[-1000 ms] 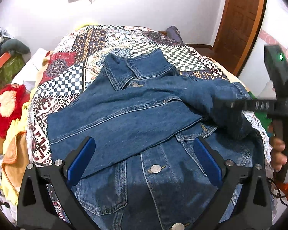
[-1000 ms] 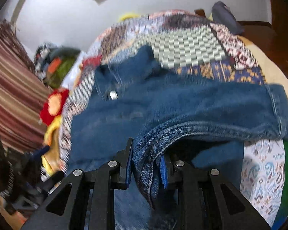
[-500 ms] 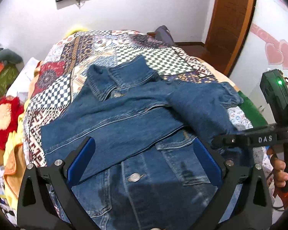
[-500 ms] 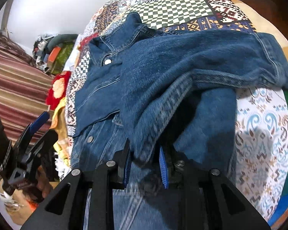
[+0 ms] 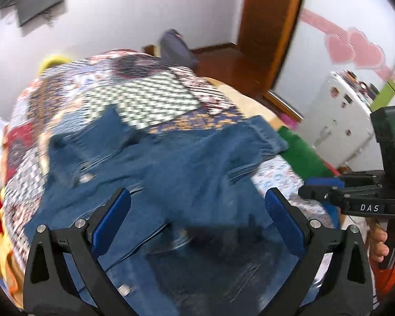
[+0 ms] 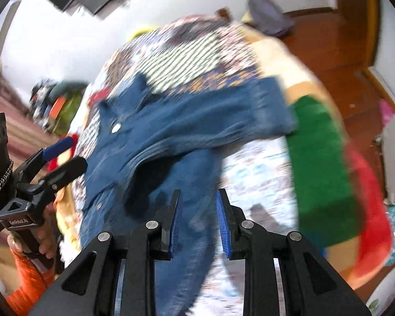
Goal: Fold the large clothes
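**Denim jacket, sleeve laid across: both hands clear of the cloth**

The denim jacket (image 5: 171,184) lies front-up on the bed's patchwork quilt (image 5: 144,100), collar toward the far wall. One sleeve (image 6: 223,115) is folded across the chest, its cuff reaching the quilt's right edge beside a green cloth (image 6: 318,163).

Left hand-held gripper (image 5: 197,218): jaws spread wide, nothing between the blue pads, hovering above the lower front panel. Right hand-held gripper (image 6: 197,218): pads stand a narrow gap apart and I see no denim pinched between them; empty, as far as the blurred frame shows.

Judgement: next step is probably the other sleeve or the side fold. To do it well, take the cloth at a seam or the cuff, where denim is thick and will not slip, lift just enough to clear the buttons, and lay the fold parallel to the placket. Smooth the crossed sleeve first; it sits bunched.

Legible writing: "DAS" on the right gripper body, seen in the left wrist view. A label on the left gripper in the right wrist view is too blurred to read with certainty.
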{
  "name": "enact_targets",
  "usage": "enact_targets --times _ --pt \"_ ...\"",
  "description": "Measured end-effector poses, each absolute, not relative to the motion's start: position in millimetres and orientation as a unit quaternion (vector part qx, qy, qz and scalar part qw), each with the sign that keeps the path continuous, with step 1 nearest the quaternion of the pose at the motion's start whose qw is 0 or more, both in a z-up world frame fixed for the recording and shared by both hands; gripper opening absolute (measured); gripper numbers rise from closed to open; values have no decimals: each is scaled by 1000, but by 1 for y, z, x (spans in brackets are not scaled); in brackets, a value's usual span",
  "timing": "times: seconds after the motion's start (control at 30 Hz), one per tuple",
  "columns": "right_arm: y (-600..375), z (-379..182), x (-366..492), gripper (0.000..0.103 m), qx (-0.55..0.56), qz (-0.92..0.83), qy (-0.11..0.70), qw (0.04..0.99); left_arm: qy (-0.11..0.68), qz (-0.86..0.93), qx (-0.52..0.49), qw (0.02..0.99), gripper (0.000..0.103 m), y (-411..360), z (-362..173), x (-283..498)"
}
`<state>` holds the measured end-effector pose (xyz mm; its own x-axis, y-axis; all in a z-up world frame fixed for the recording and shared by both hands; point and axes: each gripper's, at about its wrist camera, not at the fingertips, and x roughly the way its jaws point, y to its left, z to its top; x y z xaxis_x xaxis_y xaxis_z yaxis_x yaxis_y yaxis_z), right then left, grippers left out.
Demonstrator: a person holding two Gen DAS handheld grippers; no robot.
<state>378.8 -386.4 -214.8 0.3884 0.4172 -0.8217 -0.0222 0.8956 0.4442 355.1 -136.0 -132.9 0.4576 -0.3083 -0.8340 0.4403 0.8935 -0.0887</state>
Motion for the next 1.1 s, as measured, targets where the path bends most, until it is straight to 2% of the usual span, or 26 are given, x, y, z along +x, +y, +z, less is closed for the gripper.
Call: enact_targets --times 0.33,0.47,0.67,0.7,0.73,0.77,0.83,0.93,1.03,1.1 --pt "-462 -194 362 22 210 46 492 844 577 -312 82 750 102 -236 -188 411" --pt "-478 -203 356 22 227 33 496 837 605 -296 141 725 90 -269 -232 419" --pt "-479 -219 354 22 239 28 510 826 602 -267 147 738 88 -278 -252 420" --pt "-478 -221 354 22 240 28 512 824 595 -263 150 745 79 -279 -252 419" --pt "-477 -223 355 22 240 28 514 823 587 -255 160 751 65 -279 -252 419" --pt "-476 -225 355 22 241 30 516 821 578 -242 174 760 57 -277 -252 418" --pt "-472 -227 356 22 245 37 517 819 567 -232 183 768 35 -272 -250 417" --pt "-464 -226 357 22 239 46 518 820 559 -236 166 778 17 -257 -241 418" --pt "-455 -228 359 22 231 52 523 819 540 -248 128 794 8 -242 -215 425" --pt "-451 -229 362 22 226 55 527 818 511 -252 113 814 6 -229 -188 425"
